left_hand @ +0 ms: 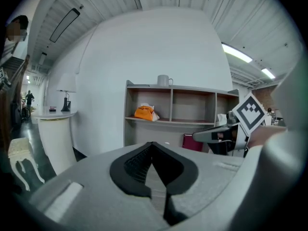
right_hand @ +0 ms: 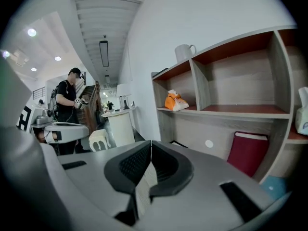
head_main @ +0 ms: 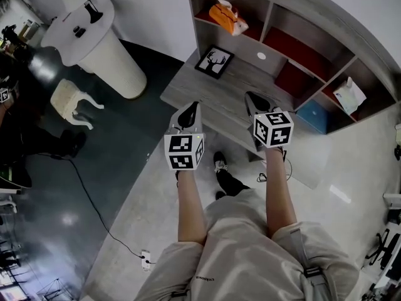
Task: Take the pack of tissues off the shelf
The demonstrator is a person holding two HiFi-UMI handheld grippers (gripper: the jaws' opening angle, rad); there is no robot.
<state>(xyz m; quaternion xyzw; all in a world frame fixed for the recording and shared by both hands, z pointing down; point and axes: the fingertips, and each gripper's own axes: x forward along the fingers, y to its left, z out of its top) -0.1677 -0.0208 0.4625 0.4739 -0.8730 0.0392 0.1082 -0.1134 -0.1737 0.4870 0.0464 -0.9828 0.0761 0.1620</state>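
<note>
Left gripper point(head_main: 190, 107) and right gripper point(head_main: 252, 97), jaws pressed together and empty, point side by side at the shelf point(head_main: 268, 16), seemingly poised to reach; the orange pack of tissues point(head_main: 227, 17) lies well ahead, above both

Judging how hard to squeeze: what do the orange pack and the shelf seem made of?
Orange pack: likely soft plastic film, faintly glossy; it looks crumpled and saggy. Shelf: probably laminated board, matte; grey wood-grain print outside, red-brown compartment floors.
</note>
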